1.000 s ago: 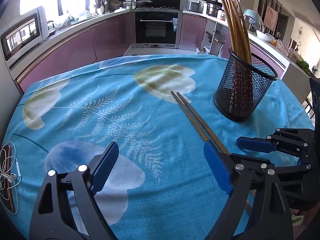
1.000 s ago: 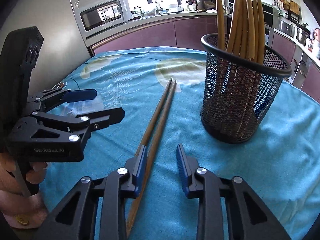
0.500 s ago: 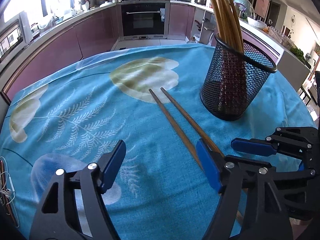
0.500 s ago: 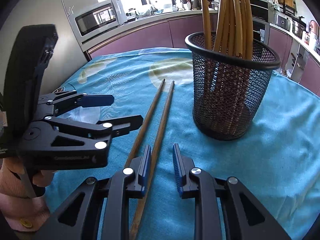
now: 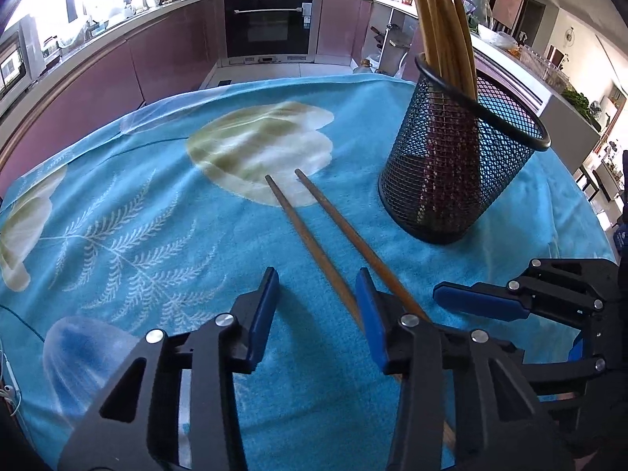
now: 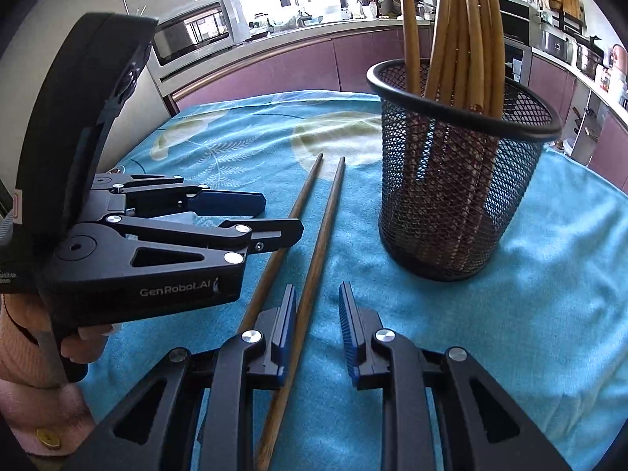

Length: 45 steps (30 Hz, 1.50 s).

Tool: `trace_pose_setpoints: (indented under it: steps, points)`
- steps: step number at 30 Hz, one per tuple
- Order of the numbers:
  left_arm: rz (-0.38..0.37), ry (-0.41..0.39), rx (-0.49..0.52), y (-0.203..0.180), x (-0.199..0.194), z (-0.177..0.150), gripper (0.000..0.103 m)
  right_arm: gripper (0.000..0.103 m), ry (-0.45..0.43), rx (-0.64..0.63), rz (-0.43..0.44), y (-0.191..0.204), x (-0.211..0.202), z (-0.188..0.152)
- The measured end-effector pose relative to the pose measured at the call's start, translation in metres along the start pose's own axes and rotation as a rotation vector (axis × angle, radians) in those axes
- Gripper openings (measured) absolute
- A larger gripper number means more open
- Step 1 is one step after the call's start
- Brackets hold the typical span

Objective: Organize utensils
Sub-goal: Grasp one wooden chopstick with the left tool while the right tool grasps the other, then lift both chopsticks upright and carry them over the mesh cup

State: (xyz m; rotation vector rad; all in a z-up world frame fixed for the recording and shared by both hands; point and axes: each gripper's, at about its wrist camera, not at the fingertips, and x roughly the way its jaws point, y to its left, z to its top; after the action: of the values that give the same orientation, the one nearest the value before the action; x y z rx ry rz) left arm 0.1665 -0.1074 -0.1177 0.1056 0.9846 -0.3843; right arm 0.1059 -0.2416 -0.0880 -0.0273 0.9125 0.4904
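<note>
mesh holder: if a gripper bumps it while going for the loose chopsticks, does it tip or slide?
The mesh holder probably tips sooner than it slides: its chopsticks rise well above the rim and lean together, so it looks top-heavy. Open wire mesh suggests a light cup. The fuzzy tablecloth likely grips its base, hindering a slide.

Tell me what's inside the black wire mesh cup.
The black wire mesh cup holds a bundle of long tan chopsticks standing upright. Their lower ends show dimly through the mesh; the cup's bottom is hidden.

You had open tablecloth left of the two loose chopsticks; the mesh holder blocked the right, and the left gripper seemingly crowded one chopstick.
</note>
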Motion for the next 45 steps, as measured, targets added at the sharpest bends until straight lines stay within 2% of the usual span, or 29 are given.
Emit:
trace_pose_setpoints:
  steps: [6,17,21,22,23,30,32,33,34,41,43,45]
  points:
    - [-0.051,0.017,-0.02,0.004,0.001,0.004,0.012,0.014,0.002,0.002,-0.013,0.001,0.006,0.006]
    - [-0.056,0.004,-0.069,0.006,-0.001,0.0,0.011,0.006,-0.003,0.077,0.033,-0.011,0.008,0.008]
    - [-0.047,-0.006,-0.088,0.009,-0.005,-0.004,0.007,0.006,-0.009,0.093,0.049,-0.015,0.004,0.007]
    - [-0.044,-0.011,-0.091,0.009,-0.007,-0.005,0.002,0.006,-0.011,0.094,0.051,-0.015,0.002,0.007]
    - [-0.049,-0.013,-0.097,0.01,-0.009,-0.006,0.001,0.006,-0.014,0.096,0.053,-0.015,0.001,0.007]
    - [-0.049,-0.007,-0.086,0.01,-0.012,-0.011,0.001,0.006,-0.015,0.096,0.062,-0.016,-0.004,0.005]
    - [-0.06,-0.011,-0.085,0.009,-0.013,-0.01,0.012,0.006,-0.01,0.095,0.06,-0.017,-0.004,0.005]
    - [-0.054,-0.013,-0.082,0.008,-0.013,-0.009,0.022,0.006,-0.007,0.094,0.059,-0.017,-0.003,0.005]
    - [-0.042,-0.013,-0.079,0.007,-0.011,-0.008,0.027,0.006,-0.004,0.094,0.056,-0.016,-0.002,0.005]
    - [0.006,0.003,-0.059,0.005,0.0,-0.002,0.024,0.006,0.003,0.051,-0.004,-0.01,0.003,0.005]
    - [0.004,0.003,-0.063,0.005,0.001,-0.001,0.014,0.005,0.001,0.028,-0.027,-0.004,0.005,0.007]
    - [0.012,-0.001,-0.063,0.003,0.001,0.0,0.014,0.006,0.0,0.014,-0.04,-0.002,0.007,0.009]
